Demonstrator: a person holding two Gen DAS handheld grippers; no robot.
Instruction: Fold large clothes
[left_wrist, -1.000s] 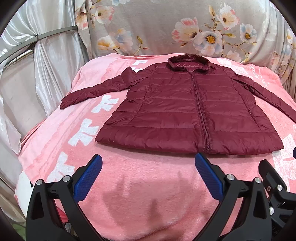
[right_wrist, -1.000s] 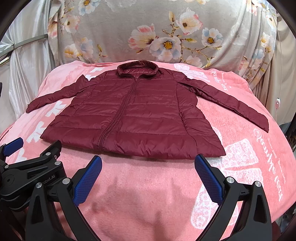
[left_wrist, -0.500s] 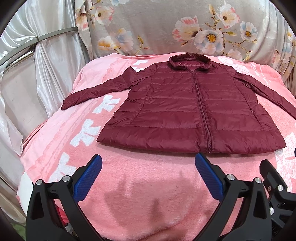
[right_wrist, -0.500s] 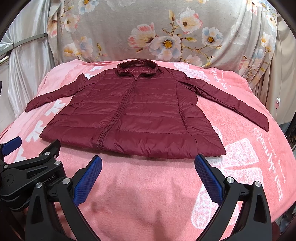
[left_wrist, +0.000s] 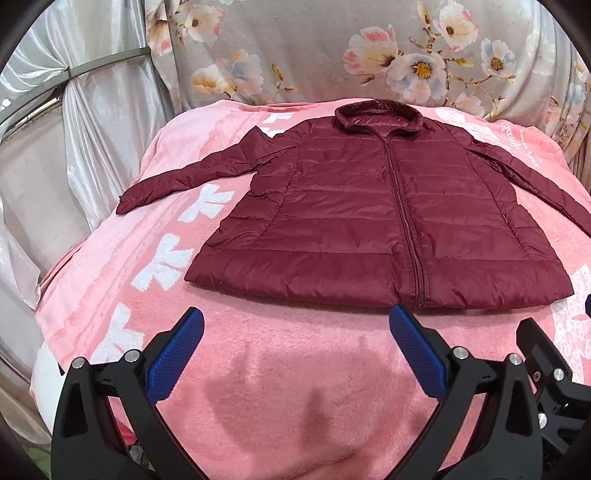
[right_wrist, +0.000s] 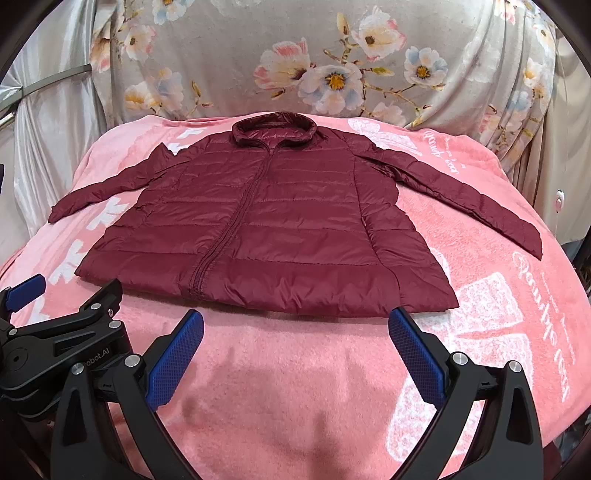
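A maroon quilted jacket (left_wrist: 369, 218) lies flat and zipped on a pink blanket (left_wrist: 280, 376), collar at the far side, both sleeves spread out sideways; it also shows in the right wrist view (right_wrist: 273, 225). My left gripper (left_wrist: 295, 332) is open and empty, hovering just short of the jacket's hem. My right gripper (right_wrist: 295, 332) is open and empty too, near the hem's right half. The left gripper's body (right_wrist: 55, 339) shows at the lower left of the right wrist view.
The pink blanket (right_wrist: 498, 314) with white print covers a raised surface that drops off at left and right. A grey floral cloth (right_wrist: 332, 70) hangs behind. Silvery drapes and a metal rail (left_wrist: 74, 74) stand at the left.
Both grippers have drifted slightly; the jacket sits a little lower and nearer in both views. The jacket itself has not moved. Both grippers stay open.
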